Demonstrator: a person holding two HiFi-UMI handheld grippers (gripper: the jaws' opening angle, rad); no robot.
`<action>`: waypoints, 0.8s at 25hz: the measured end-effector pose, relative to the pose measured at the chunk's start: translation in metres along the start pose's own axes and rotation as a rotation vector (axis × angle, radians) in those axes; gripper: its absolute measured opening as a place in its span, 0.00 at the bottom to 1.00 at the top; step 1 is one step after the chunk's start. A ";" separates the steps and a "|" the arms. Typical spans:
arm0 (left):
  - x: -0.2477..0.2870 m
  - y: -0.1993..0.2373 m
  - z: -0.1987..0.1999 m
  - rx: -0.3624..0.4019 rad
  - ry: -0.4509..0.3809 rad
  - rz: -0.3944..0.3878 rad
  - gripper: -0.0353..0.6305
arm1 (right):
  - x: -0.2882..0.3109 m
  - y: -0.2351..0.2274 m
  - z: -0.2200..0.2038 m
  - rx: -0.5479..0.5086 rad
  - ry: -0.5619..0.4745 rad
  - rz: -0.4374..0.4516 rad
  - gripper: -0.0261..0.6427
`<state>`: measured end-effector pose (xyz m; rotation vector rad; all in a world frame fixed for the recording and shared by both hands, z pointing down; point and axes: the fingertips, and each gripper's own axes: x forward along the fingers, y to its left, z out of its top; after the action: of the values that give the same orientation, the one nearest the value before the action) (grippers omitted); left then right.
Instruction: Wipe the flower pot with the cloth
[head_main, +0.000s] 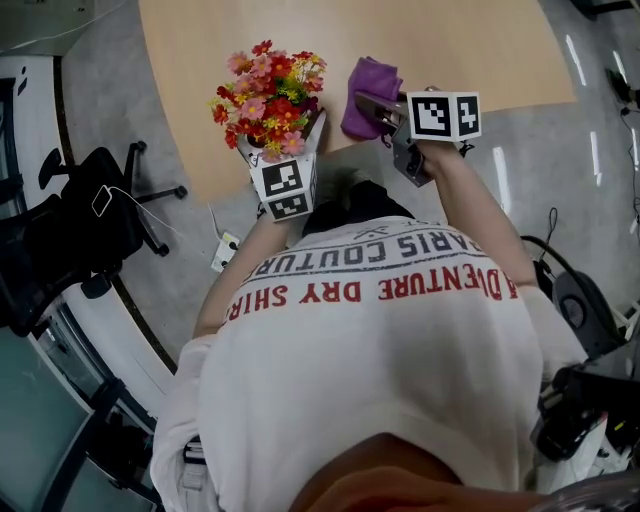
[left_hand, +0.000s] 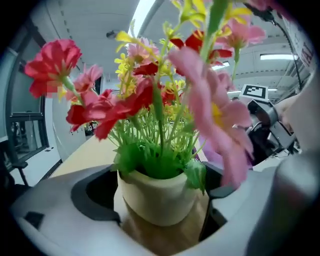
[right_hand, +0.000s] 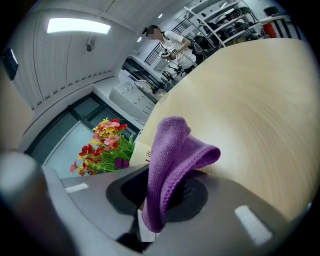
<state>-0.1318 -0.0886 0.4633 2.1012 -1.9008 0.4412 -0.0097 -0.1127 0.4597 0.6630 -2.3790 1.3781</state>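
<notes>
clamping the flower pot (left_hand: 157, 196) in the left claw (head_main: 281, 158); pinching the purple cloth (right_hand: 172, 162) in the right claw (head_main: 378, 112), with flowers (head_main: 268, 95) to its left.

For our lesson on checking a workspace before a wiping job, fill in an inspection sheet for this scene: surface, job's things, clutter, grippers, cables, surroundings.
Surface: light wooden table.
Job's things: cream flower pot holding artificial flowers; purple cloth.
Clutter: nothing seen on the table.
Grippers: left gripper shut on the flower pot; right gripper shut on the cloth, beside the flowers.
Cables: white cable and plug on the floor near the table edge; black cable at right.
Surroundings: black office chair at left.
</notes>
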 end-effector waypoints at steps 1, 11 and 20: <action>0.001 0.002 0.000 0.000 0.001 0.005 0.84 | 0.001 0.000 0.001 -0.001 0.001 0.002 0.10; 0.002 0.014 -0.006 0.068 0.027 -0.156 0.80 | 0.023 0.013 0.004 -0.009 0.008 0.023 0.11; -0.013 -0.003 -0.003 0.244 0.047 -0.518 0.80 | 0.020 0.043 0.002 -0.054 0.018 0.086 0.10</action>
<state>-0.1304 -0.0753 0.4610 2.5955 -1.2511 0.6122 -0.0491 -0.1005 0.4371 0.5368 -2.4470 1.3431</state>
